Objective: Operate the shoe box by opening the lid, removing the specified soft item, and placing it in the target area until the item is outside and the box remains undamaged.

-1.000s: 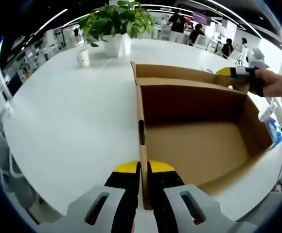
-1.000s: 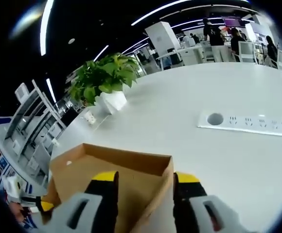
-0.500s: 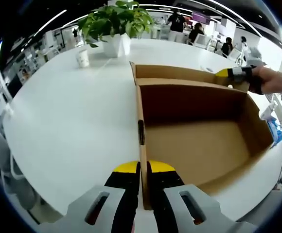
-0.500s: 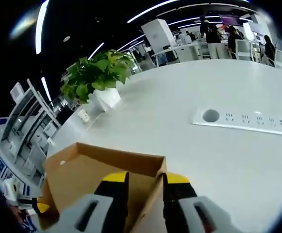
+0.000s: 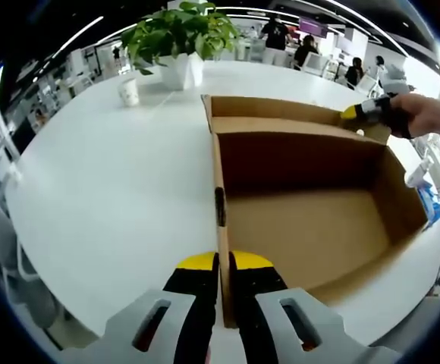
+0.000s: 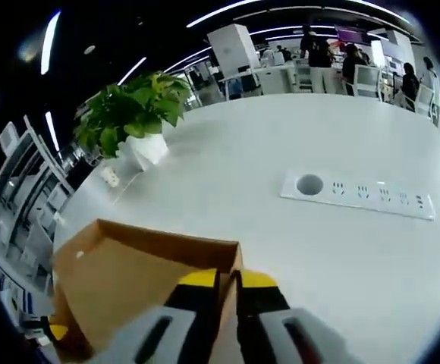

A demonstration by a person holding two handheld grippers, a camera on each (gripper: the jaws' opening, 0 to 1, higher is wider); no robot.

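An open brown cardboard shoe box [image 5: 311, 227] lies on the white table [image 5: 114, 189], and its inside looks bare. My left gripper [image 5: 224, 265] is shut on the box's near side wall. At the far right corner of the box, the right gripper [image 5: 360, 114] shows with a person's hand behind it. In the right gripper view, my right gripper [image 6: 227, 279] is shut on the edge of the box's cardboard wall [image 6: 129, 273], with the yellow fingertips [image 6: 199, 278] pressed on either side of it.
A potted green plant [image 5: 178, 34] and a small white cup [image 5: 130, 90] stand at the far side of the table. A white power strip [image 6: 356, 195] is set into the table beyond the box. People and desks fill the background. A blue item [image 5: 426, 205] lies right of the box.
My right gripper's jaws have closed from wide apart onto the box's wall edge. The left gripper has stayed shut on the box wall.
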